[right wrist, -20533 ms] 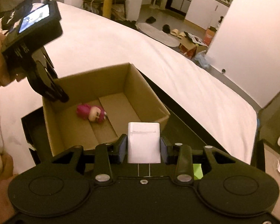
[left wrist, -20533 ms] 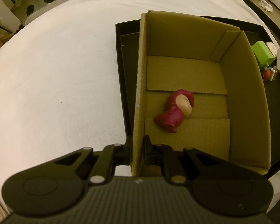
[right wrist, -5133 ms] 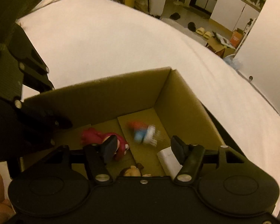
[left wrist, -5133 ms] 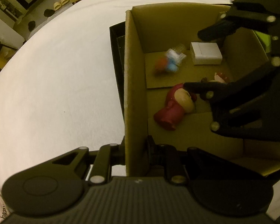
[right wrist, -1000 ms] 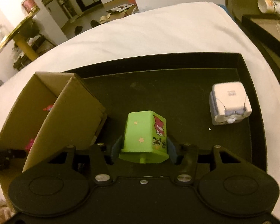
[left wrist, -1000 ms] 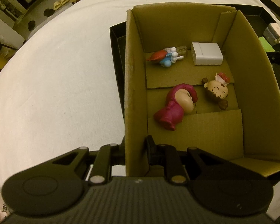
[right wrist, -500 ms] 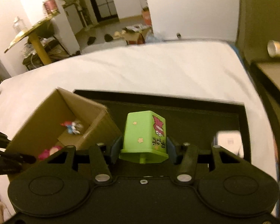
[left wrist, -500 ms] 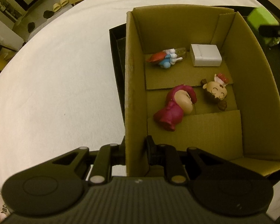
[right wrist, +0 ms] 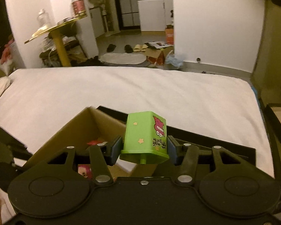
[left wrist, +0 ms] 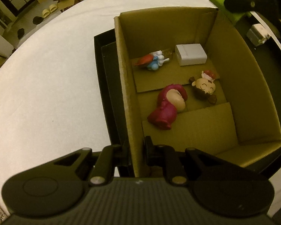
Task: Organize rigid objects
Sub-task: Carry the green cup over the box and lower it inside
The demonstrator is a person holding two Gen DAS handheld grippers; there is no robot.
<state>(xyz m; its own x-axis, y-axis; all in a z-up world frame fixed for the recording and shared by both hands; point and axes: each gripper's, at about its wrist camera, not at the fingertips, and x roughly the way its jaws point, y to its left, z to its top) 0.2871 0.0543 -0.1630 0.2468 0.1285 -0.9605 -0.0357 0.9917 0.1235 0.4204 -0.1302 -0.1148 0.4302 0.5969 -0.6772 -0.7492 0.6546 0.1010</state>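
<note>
— Gripping anything, the right claw?

— Yes, it is clenching a green block between its two pads, which are pressing on the block's left and right sides. The block is hanging in the air above the far right corner of the cardboard box, not inside it.

— How is the block looking?

— Bright green, squarish, widening to a flared base with a small peg, with little stars on one face and a red cartoon figure on the next. Its long axis is running away from the claw, the base and peg pointing back toward the camera.

— And the left claw?

— It is pinching the near end of the box's left wall, one finger outside, one inside.

— What is lying in the box?

— A white cube is sitting in the far right corner, a red and blue figure lying beside it toward the left wall. A magenta doll is lying mid-floor, feet toward the left claw, and a brown doll is just beside it toward the right wall.

— Where is the box resting?

— In a black tray on the white bed. A white and grey cube is sitting on the tray, right of the box.
</note>
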